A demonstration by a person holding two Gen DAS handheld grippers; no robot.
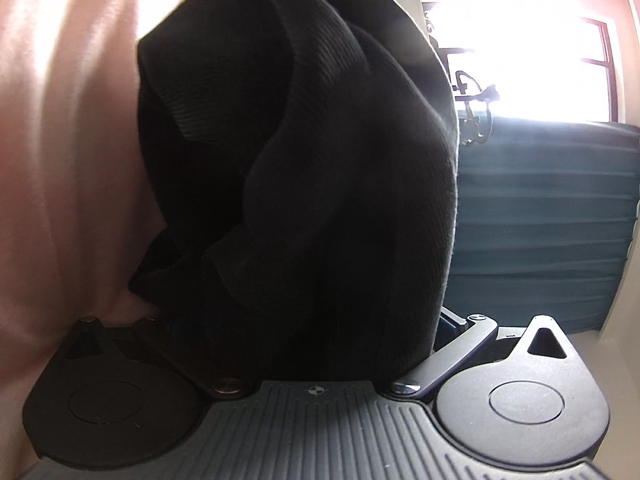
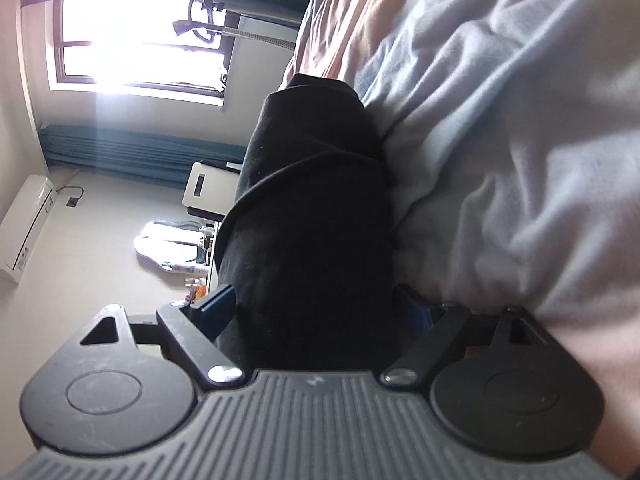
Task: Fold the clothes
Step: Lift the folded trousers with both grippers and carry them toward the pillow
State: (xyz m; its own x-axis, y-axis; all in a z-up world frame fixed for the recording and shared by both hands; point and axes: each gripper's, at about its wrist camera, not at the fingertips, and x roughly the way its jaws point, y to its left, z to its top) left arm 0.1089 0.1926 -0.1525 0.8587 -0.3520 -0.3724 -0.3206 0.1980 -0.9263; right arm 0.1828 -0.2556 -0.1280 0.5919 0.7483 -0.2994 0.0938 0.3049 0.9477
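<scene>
The black garment (image 1: 304, 168) fills the middle of the left wrist view and runs off its top edge, so its full shape cannot be told. It covers the left tool (image 1: 304, 320), hiding the fingertips and any contact. In the right wrist view the same cloth hides the right tool (image 2: 316, 312) between its fingers. The window (image 2: 136, 44) is blown out to white.
</scene>
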